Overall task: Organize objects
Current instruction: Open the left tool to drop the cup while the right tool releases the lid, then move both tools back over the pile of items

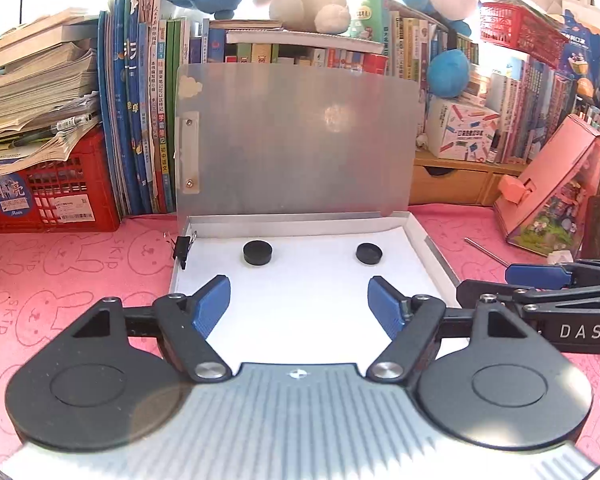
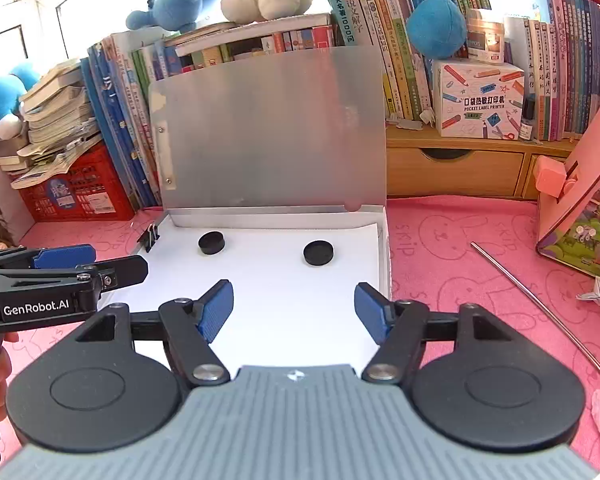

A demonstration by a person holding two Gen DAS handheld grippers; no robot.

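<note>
Pink tablecloth (image 1: 60, 272) bears file box (image 1: 436, 248) (lid upright, long axis sideways); both grippers' jaws released.

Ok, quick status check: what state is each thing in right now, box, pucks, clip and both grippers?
File box: lid open, standing upright.
Two black discs: lying flat on the white paper, apart.
Binder clip: clamped on the box's left edge.
Left gripper: open, empty.
Right gripper: open, empty.

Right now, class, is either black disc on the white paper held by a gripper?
No: both black discs lie free on the white paper, ahead of the open left gripper.
</note>
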